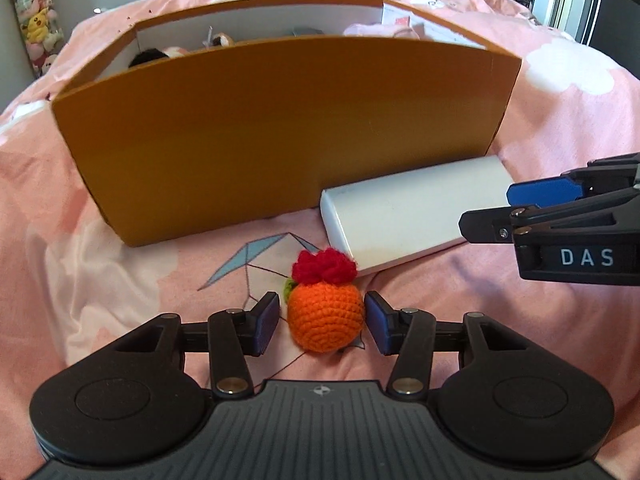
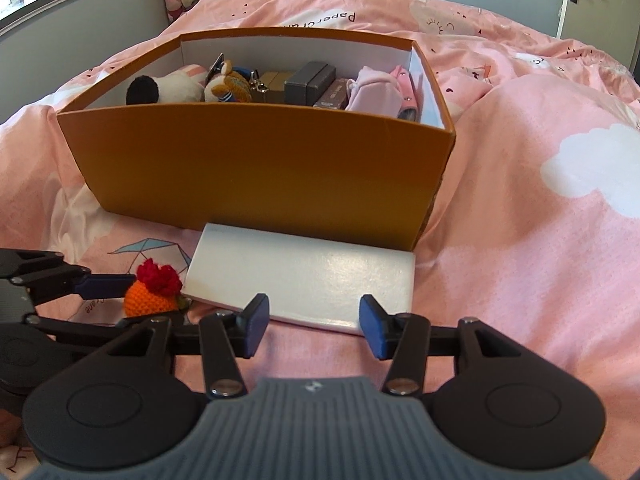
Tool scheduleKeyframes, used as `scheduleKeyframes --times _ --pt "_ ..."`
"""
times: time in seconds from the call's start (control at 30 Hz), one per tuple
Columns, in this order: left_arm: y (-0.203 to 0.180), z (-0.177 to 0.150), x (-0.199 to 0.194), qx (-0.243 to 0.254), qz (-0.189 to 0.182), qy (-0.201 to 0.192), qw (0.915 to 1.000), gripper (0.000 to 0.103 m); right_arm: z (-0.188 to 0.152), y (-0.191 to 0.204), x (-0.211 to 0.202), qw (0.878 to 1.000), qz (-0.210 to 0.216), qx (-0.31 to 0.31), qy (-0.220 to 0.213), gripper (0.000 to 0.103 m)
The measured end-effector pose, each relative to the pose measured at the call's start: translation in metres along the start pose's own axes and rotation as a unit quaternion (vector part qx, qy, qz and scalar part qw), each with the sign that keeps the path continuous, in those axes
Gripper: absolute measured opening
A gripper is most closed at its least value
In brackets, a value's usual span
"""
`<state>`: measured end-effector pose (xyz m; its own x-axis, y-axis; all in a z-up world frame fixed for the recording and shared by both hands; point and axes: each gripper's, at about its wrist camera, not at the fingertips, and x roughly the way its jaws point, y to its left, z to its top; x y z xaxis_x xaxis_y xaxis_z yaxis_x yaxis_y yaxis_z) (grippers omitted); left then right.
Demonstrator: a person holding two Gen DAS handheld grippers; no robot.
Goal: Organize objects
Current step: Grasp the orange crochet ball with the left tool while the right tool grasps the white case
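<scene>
An orange crocheted ball with a red tuft [image 1: 325, 314] lies on the pink bedspread. My left gripper [image 1: 322, 326] is open around it, its blue pads either side, a small gap on the left. The ball also shows in the right wrist view [image 2: 150, 295] with the left gripper [image 2: 106, 286] at it. A white flat box [image 1: 404, 218] lies against the front of the orange cardboard box [image 1: 272, 132]. My right gripper [image 2: 314, 326] is open and empty just short of the white box [image 2: 304, 280]. It enters the left wrist view at the right [image 1: 520, 210].
The orange box [image 2: 256, 168] holds several things: plush toys [image 2: 168, 88], dark small boxes [image 2: 310, 82] and a pink cloth item [image 2: 374, 90]. A rack of plush toys [image 1: 38, 20] stands at the far left. The rumpled pink bedspread [image 2: 520, 220] spreads all around.
</scene>
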<state>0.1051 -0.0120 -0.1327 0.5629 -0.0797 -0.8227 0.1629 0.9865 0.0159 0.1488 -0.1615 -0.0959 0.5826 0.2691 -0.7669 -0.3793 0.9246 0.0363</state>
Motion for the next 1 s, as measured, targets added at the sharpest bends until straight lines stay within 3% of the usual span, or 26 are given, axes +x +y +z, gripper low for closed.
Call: scheduleKeyframes --times 0.1,0.27,0.4,0.53,0.7,0.83,1.0 --pt "0.003 0.0 0.003 -0.009 -0.005 0.008 0.9999 0.046 0.001 0.003 0.001 1.0 0.001 -0.015 0.002 0.053" --pt "0.011 0.004 -0.017 -0.024 0.011 -0.027 0.9993 0.045 0.004 0.019 0.002 0.996 -0.001 -0.089 0.003 0.055" --pt "0.015 0.005 -0.026 -0.029 0.024 -0.036 0.9987 0.045 0.003 0.038 0.008 0.985 -0.019 -0.174 0.008 0.061" --pt "0.012 0.001 -0.03 -0.017 0.038 -0.02 0.9989 0.045 0.001 0.048 0.018 0.97 -0.053 -0.236 0.007 0.069" --pt "0.015 0.0 -0.027 -0.016 0.049 0.008 0.9987 0.045 0.002 0.045 0.032 0.971 -0.047 -0.234 0.03 0.072" --pt "0.019 -0.003 -0.026 -0.021 0.048 0.014 0.9986 0.045 -0.004 0.05 0.043 0.961 -0.069 -0.266 0.025 0.081" --pt "0.02 -0.005 -0.025 -0.023 0.047 0.016 0.9985 0.045 -0.013 0.057 0.055 0.948 -0.099 -0.303 0.006 0.081"
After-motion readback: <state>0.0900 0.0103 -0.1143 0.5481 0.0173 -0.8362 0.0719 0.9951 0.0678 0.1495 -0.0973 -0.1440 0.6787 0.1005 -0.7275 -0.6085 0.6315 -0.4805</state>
